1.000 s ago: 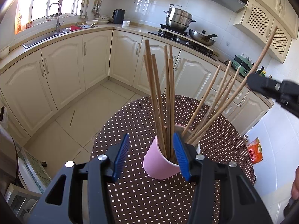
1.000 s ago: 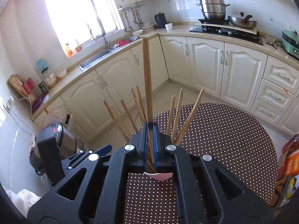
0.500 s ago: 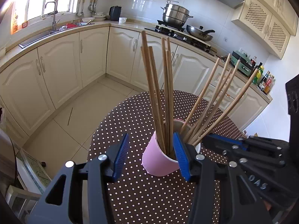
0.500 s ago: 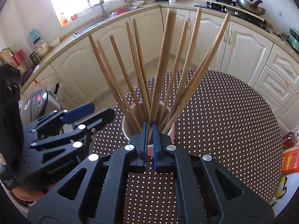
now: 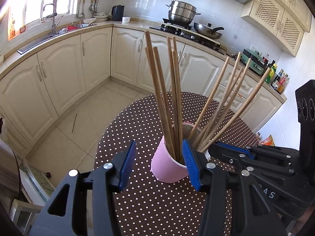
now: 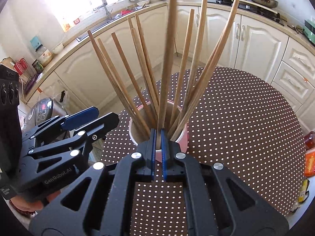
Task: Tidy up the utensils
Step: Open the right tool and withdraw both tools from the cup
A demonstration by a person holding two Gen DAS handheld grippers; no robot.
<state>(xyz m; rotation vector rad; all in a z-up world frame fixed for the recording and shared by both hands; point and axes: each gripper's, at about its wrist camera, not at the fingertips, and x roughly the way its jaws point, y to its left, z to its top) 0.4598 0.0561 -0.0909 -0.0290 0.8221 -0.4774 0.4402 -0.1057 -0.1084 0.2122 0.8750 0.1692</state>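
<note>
Our right gripper (image 6: 158, 137) pinched one chopstick (image 6: 167, 59), its lower end inside the pink cup (image 5: 167, 167). Left gripper (image 5: 158, 165) was spread around that cup, pads apart from it. Cup stood on the dotted table (image 6: 246, 118).

Bright daylight from blown-out window (image 6: 82, 2); glare on left edges. Strong fisheye bending, dark corner vignette. Held chopstick (image 6: 167, 59) slightly blurred.

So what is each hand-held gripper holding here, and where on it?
The right hand-held gripper pinches one chopstick near its lower end, above the pink cup. The left hand-held gripper straddles the cup rim; contact is unclear.
</note>
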